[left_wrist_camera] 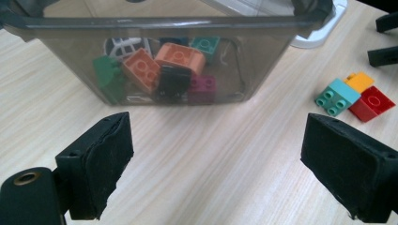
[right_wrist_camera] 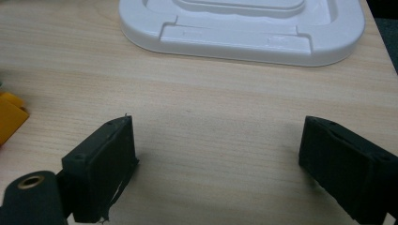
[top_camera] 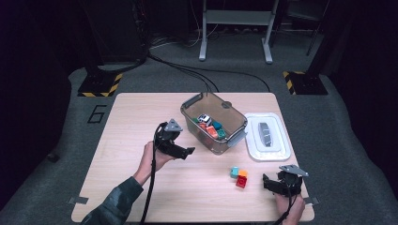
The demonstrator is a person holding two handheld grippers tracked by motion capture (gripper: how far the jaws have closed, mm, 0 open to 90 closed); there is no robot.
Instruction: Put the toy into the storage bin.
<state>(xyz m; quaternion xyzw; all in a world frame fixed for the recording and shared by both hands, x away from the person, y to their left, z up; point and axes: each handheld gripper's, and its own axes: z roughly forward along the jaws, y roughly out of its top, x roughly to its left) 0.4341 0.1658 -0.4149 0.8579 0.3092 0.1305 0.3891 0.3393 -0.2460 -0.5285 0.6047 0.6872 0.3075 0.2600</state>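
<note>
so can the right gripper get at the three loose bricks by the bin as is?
Probably yes. The right gripper is open, beside the loose bricks, with bare table between them and nothing blocking.

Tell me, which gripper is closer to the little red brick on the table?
Right. The right gripper sits just right of the red brick, apart from it. The left gripper is farther off, up-left beside the clear bin.

Table (top_camera: 141, 187): pale wood-grain top, matt and smooth. Bin (left_wrist_camera: 263, 61): smoky see-through plastic, glossy, holding hard moulded plastic bricks (left_wrist_camera: 159, 65). Lid (right_wrist_camera: 244, 33), at 3 o'clock of the bin: white plastic, satin sheen. Loose bricks (left_wrist_camera: 356, 96): glossy plastic. Left gripper (left_wrist_camera: 216, 164) pads (left_wrist_camera: 110, 159): black, matt, rough-edged foam or rubber.
</note>
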